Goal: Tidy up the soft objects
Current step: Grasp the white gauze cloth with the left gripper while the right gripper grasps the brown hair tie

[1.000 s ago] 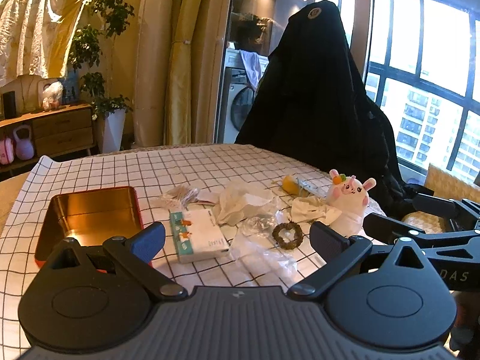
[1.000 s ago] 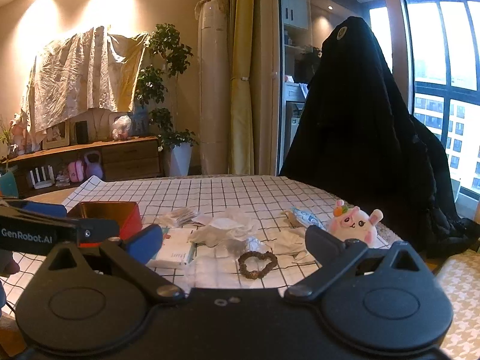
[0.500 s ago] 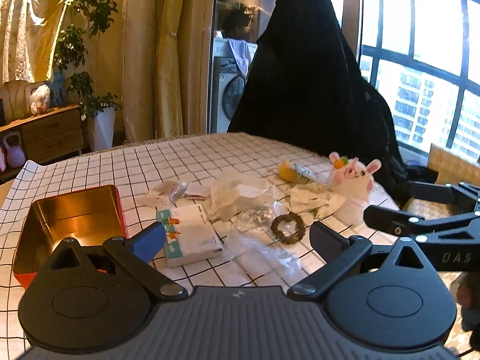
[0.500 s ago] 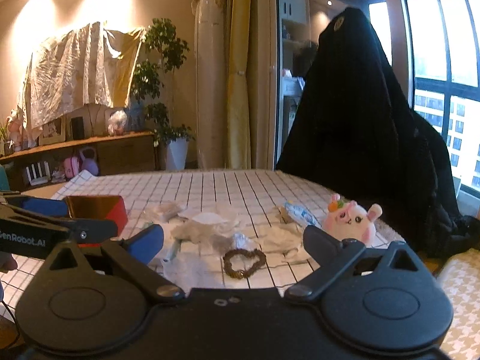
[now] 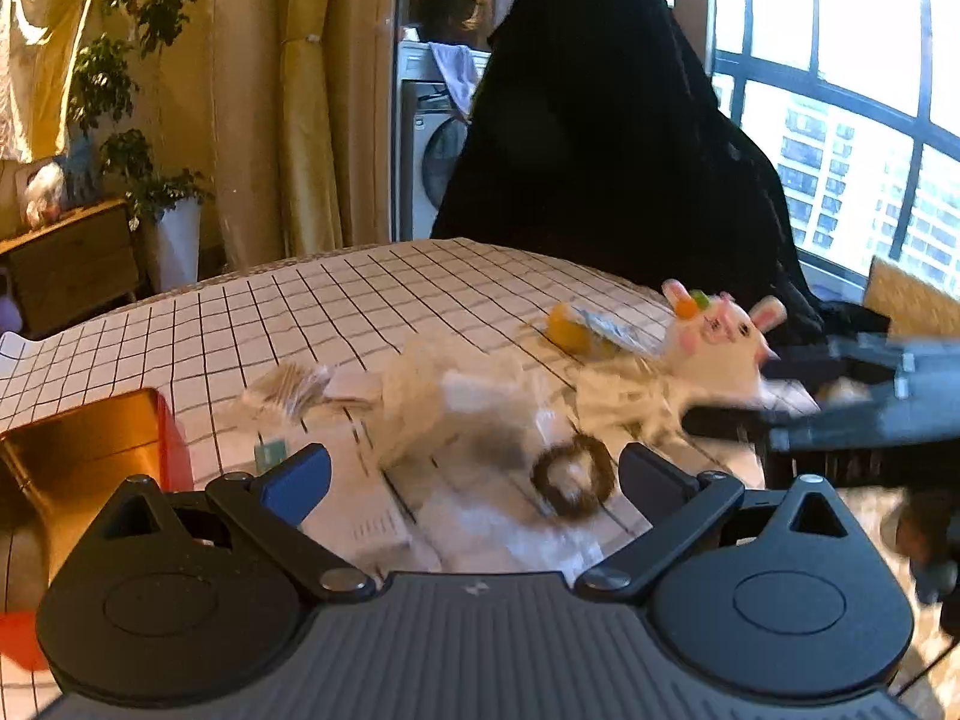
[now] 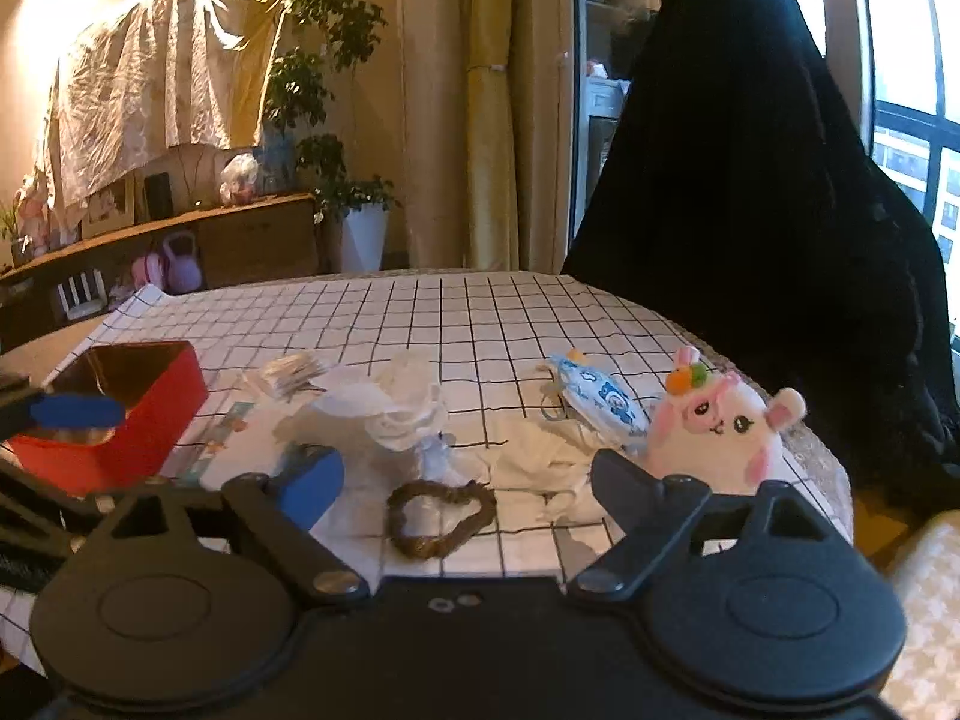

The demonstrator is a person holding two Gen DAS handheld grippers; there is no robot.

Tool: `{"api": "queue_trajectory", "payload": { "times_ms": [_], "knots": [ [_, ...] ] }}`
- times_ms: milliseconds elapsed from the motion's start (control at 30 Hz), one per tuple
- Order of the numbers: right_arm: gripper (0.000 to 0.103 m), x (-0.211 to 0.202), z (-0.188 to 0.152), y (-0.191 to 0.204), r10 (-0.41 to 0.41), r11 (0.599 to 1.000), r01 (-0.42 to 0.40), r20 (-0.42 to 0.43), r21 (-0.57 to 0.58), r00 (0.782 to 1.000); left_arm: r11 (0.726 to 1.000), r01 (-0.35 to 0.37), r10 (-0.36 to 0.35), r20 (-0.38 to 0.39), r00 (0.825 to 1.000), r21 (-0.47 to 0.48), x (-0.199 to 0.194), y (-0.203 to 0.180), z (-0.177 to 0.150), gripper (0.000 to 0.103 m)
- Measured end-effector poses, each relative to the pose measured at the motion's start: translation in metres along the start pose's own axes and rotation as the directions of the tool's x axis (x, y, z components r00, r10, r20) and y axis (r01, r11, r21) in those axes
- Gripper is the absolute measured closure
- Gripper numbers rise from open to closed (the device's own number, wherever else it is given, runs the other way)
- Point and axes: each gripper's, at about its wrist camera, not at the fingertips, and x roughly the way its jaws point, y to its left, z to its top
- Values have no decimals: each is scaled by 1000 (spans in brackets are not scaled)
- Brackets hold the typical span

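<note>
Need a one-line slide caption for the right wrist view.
Right gripper, jaws closing on nothing, over a brown hair tie, with plush bunny and red tin on the checked tablecloth.

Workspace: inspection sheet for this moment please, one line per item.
Surface: table under a white black-grid cloth.
Job's things: pink-and-white plush bunny at the right edge; brown hair tie nearest the right tool; crumpled white cloths; blue-printed pouch behind the bunny; open red tin at left, contents unclear.
Clutter: clear plastic bags; tissue pack; small packet; yellow item.
Grippers: left tool open, nothing between its fingers; right tool closing, not gripping anything.
Cables: nothing seen.
Surroundings: black draped shape behind the table; curtains; potted plant; sideboard; window.
</note>
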Motion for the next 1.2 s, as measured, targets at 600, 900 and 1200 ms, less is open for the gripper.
{"api": "queue_trajectory", "payload": {
  "times_ms": [600,900,1200],
  "knots": [
    [23,70,-15,12,70,990,-90,-171,-113,983,997,-48,35,-209,977,-57,142,-3,41,0],
    [24,97,-19,12,79,991,-100,-211,-93,974,988,-87,46,-297,954,-127,177,5,36,1],
    [54,100,-19,-22,95,990,-66,-243,122,965,984,-71,14,-332,943,-161,186,10,34,30]
  ]
}}
